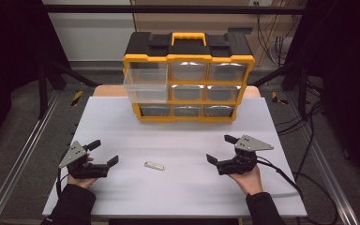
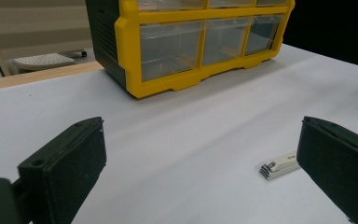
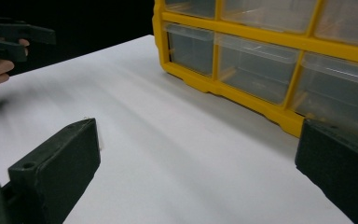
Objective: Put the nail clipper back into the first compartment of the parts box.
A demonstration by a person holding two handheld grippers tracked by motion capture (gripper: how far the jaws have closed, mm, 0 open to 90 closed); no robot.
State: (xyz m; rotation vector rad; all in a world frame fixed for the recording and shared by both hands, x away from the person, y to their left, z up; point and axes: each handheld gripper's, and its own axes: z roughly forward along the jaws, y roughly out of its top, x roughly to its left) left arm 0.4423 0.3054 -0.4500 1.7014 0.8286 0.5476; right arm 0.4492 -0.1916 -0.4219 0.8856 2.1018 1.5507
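A small white nail clipper lies flat on the white table, between my two grippers. My left gripper is open and empty, a short way left of the clipper. In the left gripper view the clipper lies just inside the right jaw, and the left gripper has its jaws wide apart. My right gripper is open too, off to the clipper's right. In the right gripper view the right gripper has bare table between its jaws. The yellow and black drawer organizer stands at the table's far side.
The organizer's top-left clear drawer is pulled out toward me; its other drawers sit flush. The organizer looms ahead of both grippers. Metal rails run along both sides of the table, and cables trail at the right.
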